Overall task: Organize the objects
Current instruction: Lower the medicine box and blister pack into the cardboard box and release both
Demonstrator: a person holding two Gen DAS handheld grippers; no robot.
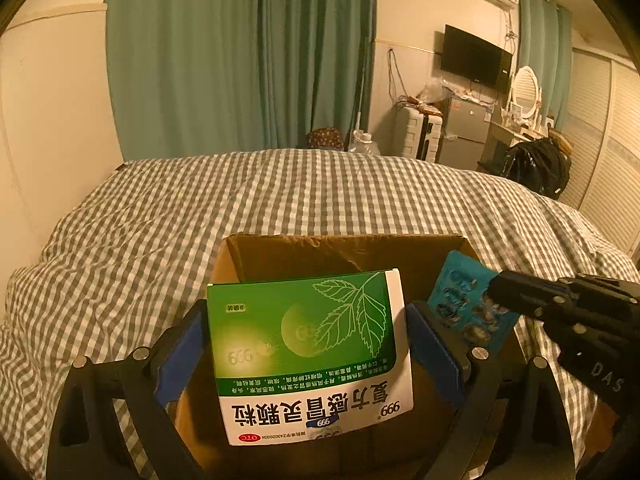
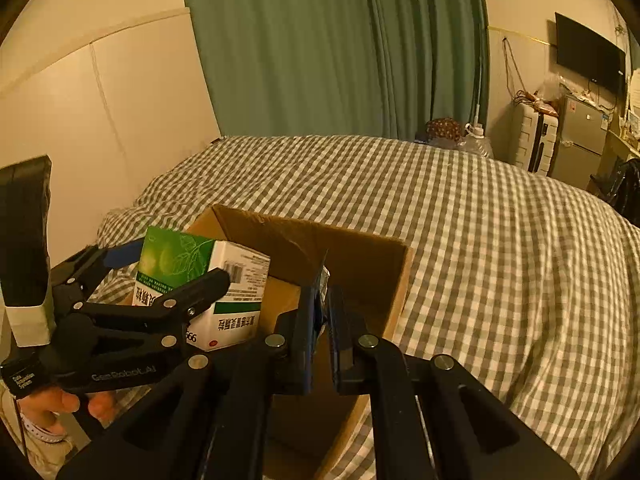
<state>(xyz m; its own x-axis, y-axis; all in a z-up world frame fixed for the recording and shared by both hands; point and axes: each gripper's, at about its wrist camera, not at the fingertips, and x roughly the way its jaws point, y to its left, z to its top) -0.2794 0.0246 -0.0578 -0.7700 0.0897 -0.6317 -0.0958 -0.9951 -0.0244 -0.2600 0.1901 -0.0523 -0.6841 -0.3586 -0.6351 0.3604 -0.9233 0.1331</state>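
Observation:
A green and white medicine box [image 1: 308,348] is clamped between the blue pads of my left gripper [image 1: 308,336], held above the open cardboard box [image 1: 280,246] on the bed. The same medicine box [image 2: 208,280] shows in the right wrist view, over the carton's left side. My right gripper [image 2: 322,312] is shut on a thin blue blister pack [image 2: 320,292], seen edge-on above the cardboard box [image 2: 360,248]. In the left wrist view that blister pack [image 1: 460,296] hangs over the carton's right side, pinched by the right gripper [image 1: 494,292].
The carton rests on a grey checked bedspread [image 1: 320,188] that fills the surroundings. Green curtains [image 1: 240,52] hang behind the bed. A suitcase [image 1: 420,136], a small fridge [image 1: 464,132], a wall television [image 1: 476,60] and a black bag [image 1: 536,164] stand at the far right. A hand [image 2: 60,404] holds the left gripper's handle.

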